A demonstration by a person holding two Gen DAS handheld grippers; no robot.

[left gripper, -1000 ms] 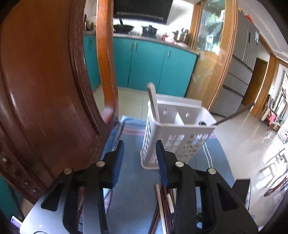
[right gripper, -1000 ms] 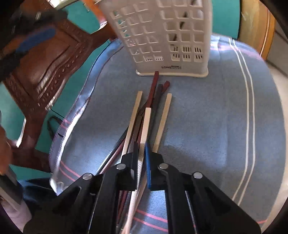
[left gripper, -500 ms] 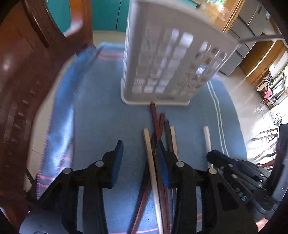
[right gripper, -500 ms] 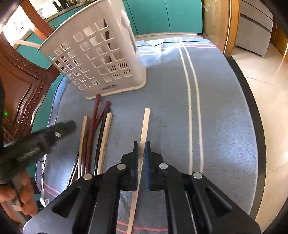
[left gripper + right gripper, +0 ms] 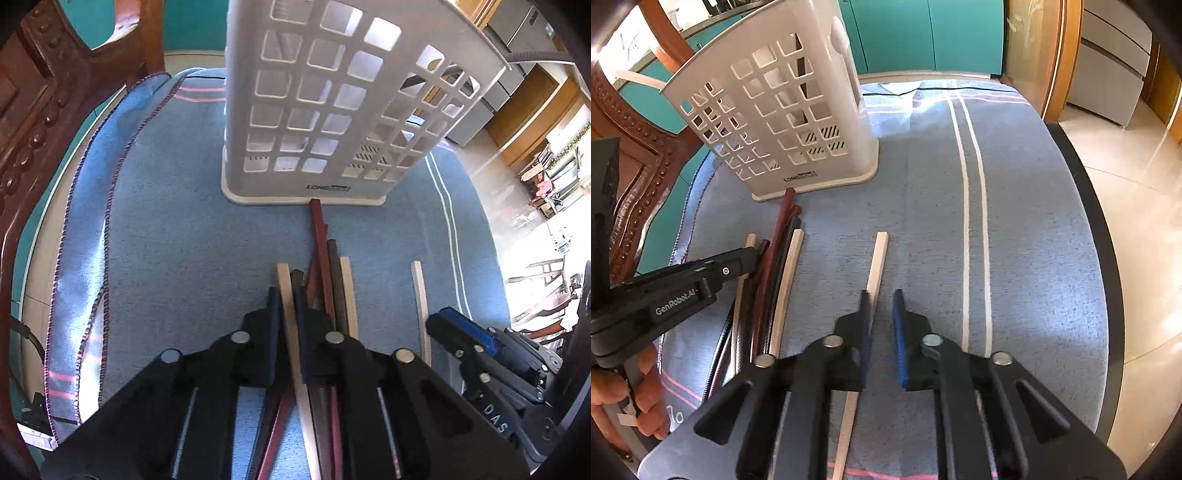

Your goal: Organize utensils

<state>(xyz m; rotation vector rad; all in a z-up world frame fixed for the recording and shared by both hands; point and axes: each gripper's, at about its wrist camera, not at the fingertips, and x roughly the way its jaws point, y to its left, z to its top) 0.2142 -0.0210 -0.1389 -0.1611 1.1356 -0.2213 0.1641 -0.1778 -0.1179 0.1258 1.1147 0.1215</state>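
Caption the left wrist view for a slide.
Left gripper shut on a pale chopstick before the white holder.

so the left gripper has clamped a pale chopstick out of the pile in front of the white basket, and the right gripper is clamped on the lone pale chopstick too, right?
Not quite. The left gripper is shut on a pale chopstick from the pile before the white basket, but the right wrist view shows the right gripper open: its jaws have just been opening, and the lone pale chopstick lies free on the cloth.

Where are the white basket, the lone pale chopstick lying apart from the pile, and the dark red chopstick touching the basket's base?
white basket [image 5: 798, 181]: right wrist view, lower front wall.
lone pale chopstick [image 5: 878, 258]: right wrist view, upper shaft.
dark red chopstick [image 5: 318, 221]: left wrist view, near its tip by the base.
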